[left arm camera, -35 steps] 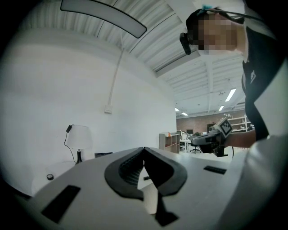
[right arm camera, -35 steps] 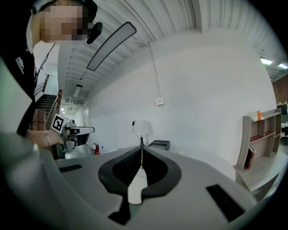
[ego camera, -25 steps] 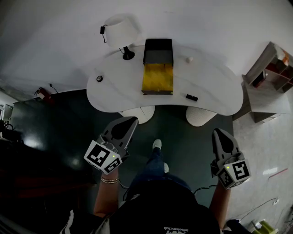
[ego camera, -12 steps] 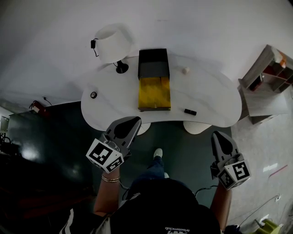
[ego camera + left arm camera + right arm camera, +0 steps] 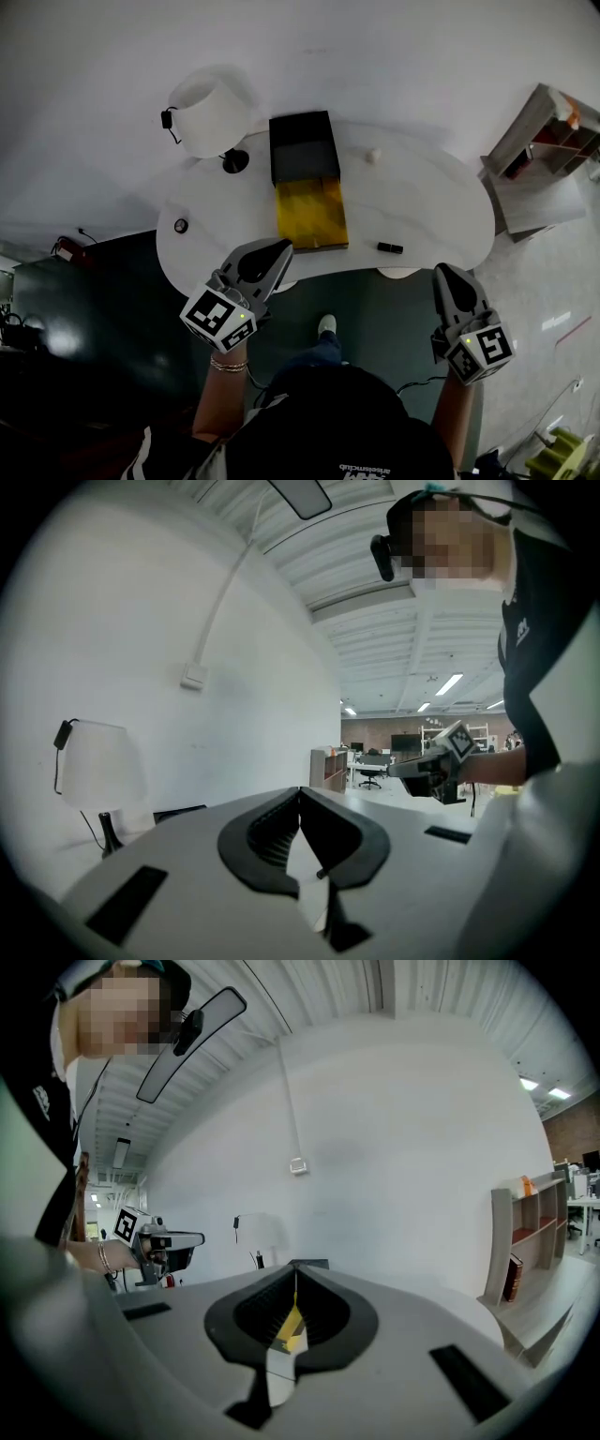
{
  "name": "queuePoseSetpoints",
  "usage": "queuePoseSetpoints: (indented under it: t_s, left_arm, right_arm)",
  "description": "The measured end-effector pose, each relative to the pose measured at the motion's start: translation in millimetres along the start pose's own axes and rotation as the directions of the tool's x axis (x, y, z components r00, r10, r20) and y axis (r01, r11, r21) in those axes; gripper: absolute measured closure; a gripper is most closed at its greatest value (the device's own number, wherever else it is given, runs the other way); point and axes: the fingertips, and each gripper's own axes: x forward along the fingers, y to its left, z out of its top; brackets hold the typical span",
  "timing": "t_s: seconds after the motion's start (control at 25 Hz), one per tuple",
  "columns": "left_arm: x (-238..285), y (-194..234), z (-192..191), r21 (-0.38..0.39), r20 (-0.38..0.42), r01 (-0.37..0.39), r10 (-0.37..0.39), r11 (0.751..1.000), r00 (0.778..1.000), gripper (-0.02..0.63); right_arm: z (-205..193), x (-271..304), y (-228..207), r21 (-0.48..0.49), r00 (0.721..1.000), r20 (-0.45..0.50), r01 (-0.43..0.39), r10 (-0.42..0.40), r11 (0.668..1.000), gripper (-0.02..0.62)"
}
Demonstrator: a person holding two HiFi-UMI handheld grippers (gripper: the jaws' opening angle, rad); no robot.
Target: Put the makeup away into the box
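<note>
Right now the person is standing just short of the white table (image 5: 422, 202), holding both tools out roughly level. The left gripper (image 5: 277, 248) is pressed together w/ nothing in it, and the right gripper (image 5: 447, 273) is likewise closed tip to tip and empty. The open box (image 5: 311, 214), black lid back and yellow inside, is lying ahead of the left gripper and a bit to its right, so roughly between the two tools. Makeup bits are sitting loose on the tabletop. A short black stick (image 5: 390, 247) is lying ahead of the right gripper, slightly to its left and nearest the table edge. A small pale piece (image 5: 373, 156) is sitting further ahead, beyond the stick and near the box lid. A little round piece (image 5: 181, 225) is lying ahead-left of the left gripper, w/ the lamp (image 5: 202, 117) beyond it. All three are looking small, light and prob. hard-cased and smooth, though they're too small to identify. I'd guess the stick is apt to roll or slip, so pinch it across its middle. The round one is low and flat, so it's best taken by opposite sides of its rim.
</note>
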Motion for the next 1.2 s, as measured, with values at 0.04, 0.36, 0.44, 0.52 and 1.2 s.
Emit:
queuePoseSetpoints:
  t_s: [0.04, 0.36, 0.44, 0.52, 1.2]
  left_arm:
    - [4, 5, -1, -0.003, -0.004, 0.007, -0.007, 1.000, 1.000, 0.588]
    - [29, 33, -18, -0.031, -0.033, 0.075, -0.076, 0.997, 0.997, 0.588]
    - [34, 39, -20, -0.042, -0.034, 0.086, -0.088, 0.995, 0.996, 0.589]
    - [37, 41, -22, -0.050, -0.028, 0.094, -0.095, 0.994, 0.995, 0.588]
    - [70, 28, -59, -0.100, -0.076, 0.210, -0.218, 0.973, 0.973, 0.588]
  right_arm:
    - [0, 5, -1, 0.010, 1.000, 0.001, 0.006, -0.006, 1.000, 0.575]
    - [0, 46, -7, 0.044, 0.999, 0.003, 0.040, -0.040, 0.998, 0.575]
    - [-2, 55, -8, 0.048, 0.999, -0.007, 0.042, -0.042, 0.998, 0.575]
    - [-4, 61, -8, 0.047, 0.999, -0.012, 0.047, -0.046, 0.998, 0.575]
    - [-33, 100, -24, 0.046, 0.995, -0.087, 0.056, -0.052, 0.997, 0.575]
